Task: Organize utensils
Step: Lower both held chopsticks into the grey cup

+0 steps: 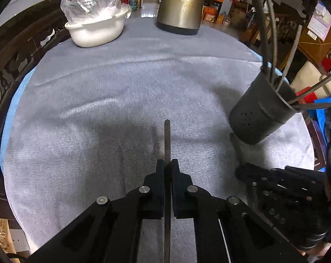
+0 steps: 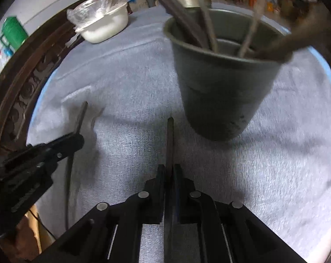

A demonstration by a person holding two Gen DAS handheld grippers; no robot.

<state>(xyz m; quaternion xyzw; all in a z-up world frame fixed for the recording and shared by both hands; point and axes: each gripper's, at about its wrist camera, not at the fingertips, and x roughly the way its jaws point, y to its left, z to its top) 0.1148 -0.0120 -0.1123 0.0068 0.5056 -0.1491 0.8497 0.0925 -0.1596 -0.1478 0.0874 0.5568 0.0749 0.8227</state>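
left gripper point(image 1: 167, 164) pinching thin dark metal utensil handle point(image 1: 167, 140) | right gripper point(image 2: 169, 168) pinching second thin handle point(image 2: 170, 142) | dark metal perforated holder cup point(image 2: 222, 92) just ahead of right jaws, likely drop target

Grey ribbed cloth point(image 1: 126, 100) with a blue edge covers the table. The cup point(image 1: 261, 111) is dark grey with small dots of holes. The kettle point(image 1: 180, 4) is dull gold on a black base. The bowl point(image 1: 95, 30) is white. Both grippers are black.
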